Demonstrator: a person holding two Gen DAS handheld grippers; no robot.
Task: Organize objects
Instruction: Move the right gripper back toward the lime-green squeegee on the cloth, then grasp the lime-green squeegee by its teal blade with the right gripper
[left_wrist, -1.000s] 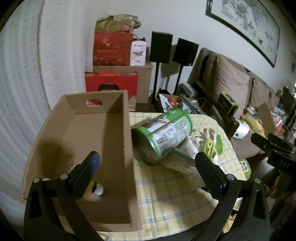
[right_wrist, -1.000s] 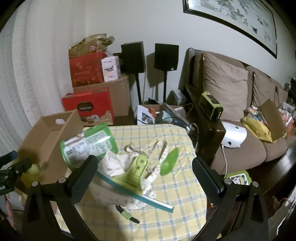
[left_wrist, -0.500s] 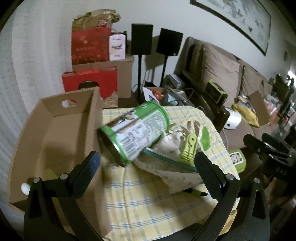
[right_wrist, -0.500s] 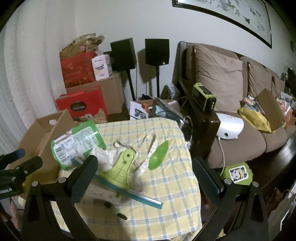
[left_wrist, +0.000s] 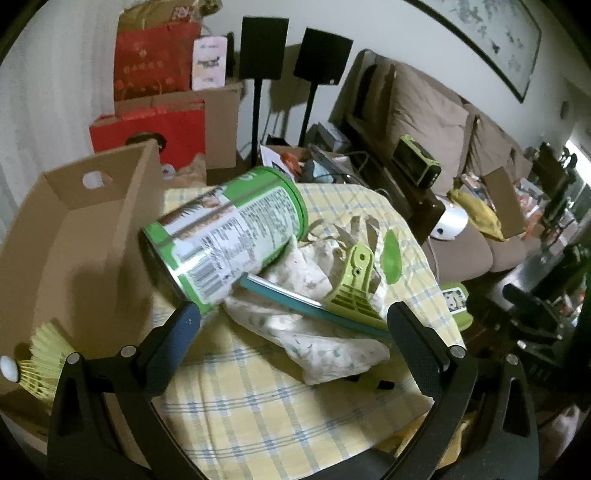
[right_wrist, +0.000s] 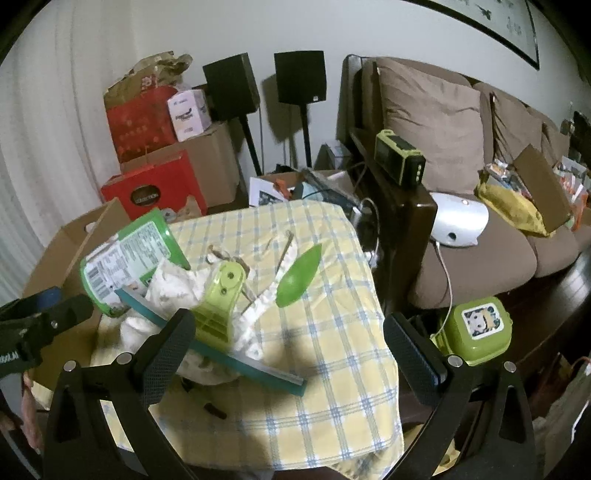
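Left wrist view puts us above a table under a yellow checked cloth (left_wrist: 258, 398), with our left gripper (left_wrist: 291, 332) spread wide and holding nothing; its left finger (left_wrist: 173, 343) sits just below the near end of a green-and-white can (left_wrist: 225, 236) that lies on its side, and we cannot tell whether the two touch. The can leans against the wall of an open cardboard box (left_wrist: 74, 236) at the table's left, and its lower end rests on a crumpled pale cloth (left_wrist: 317, 332). Across that cloth lies a squeegee (left_wrist: 347, 291) with a lime handle and a teal blade, and beyond it a green spoon (left_wrist: 391, 254) lies on the checked cloth. Inside the box, in the near corner, we see a yellow-bristled brush (left_wrist: 40, 354). From the right wrist view our right gripper (right_wrist: 288, 347) is likewise wide open and empty, hanging over the near edge of the table with the squeegee's blade (right_wrist: 255, 365) between its fingers. The other gripper shows at the left edge there, close to the can. Off the table to the right, a small lime lidded container (right_wrist: 476, 328) sits low beside a brown sofa (right_wrist: 461, 206).
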